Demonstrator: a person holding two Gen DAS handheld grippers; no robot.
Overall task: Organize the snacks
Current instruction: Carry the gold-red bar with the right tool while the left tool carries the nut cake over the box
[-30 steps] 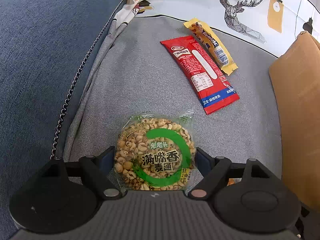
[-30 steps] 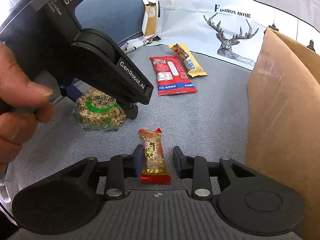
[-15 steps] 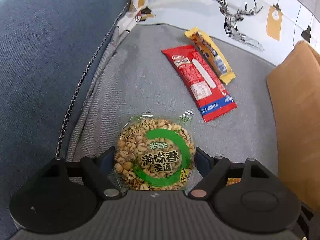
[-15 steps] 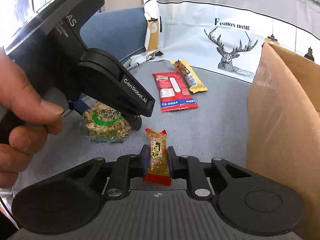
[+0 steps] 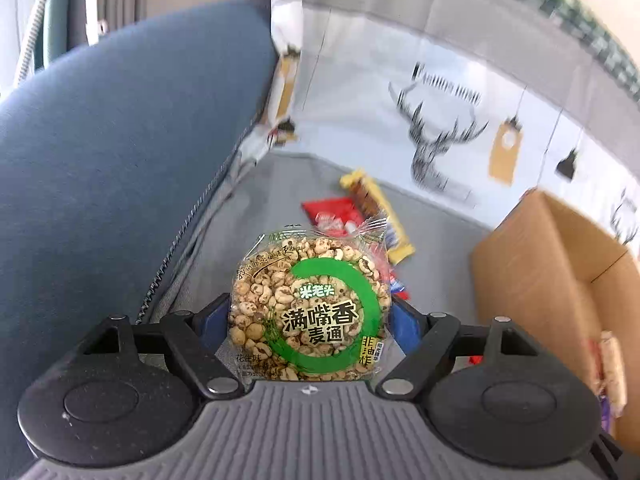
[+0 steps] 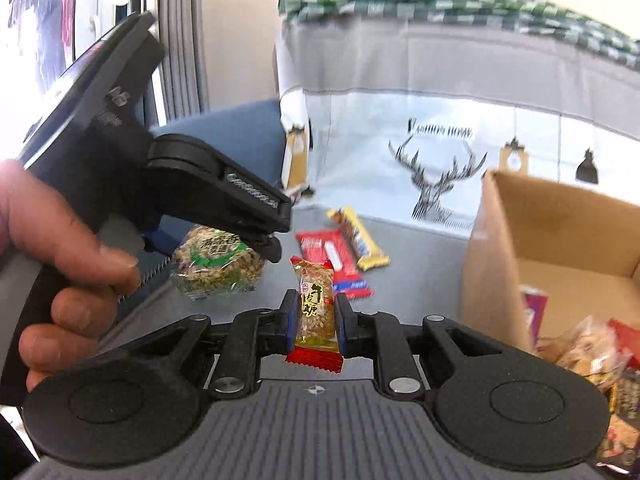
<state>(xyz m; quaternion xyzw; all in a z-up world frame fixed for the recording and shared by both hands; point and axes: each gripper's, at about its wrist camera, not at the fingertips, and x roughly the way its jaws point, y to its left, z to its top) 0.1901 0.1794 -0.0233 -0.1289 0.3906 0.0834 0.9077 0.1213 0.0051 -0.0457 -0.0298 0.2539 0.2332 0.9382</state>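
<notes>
Box [image 5: 560, 248] of brown cardboard lies ahead and to the right of the left gripper [image 5: 310, 316], whose jaws are closed on the edges of a round clear-wrapped puffed-grain cake with a green ring label [image 5: 308, 308], now lifted off the grey cushion [image 5: 260, 208] it rested on a second ago. From the right wrist, the right gripper [image 6: 316, 320] pinches a small red-and-gold candy packet [image 6: 316, 308] upright, long axis along the fingers; the open box [image 6: 560, 240] sits close on its right, so this hand is nearer. Both snacks have risen since.
</notes>
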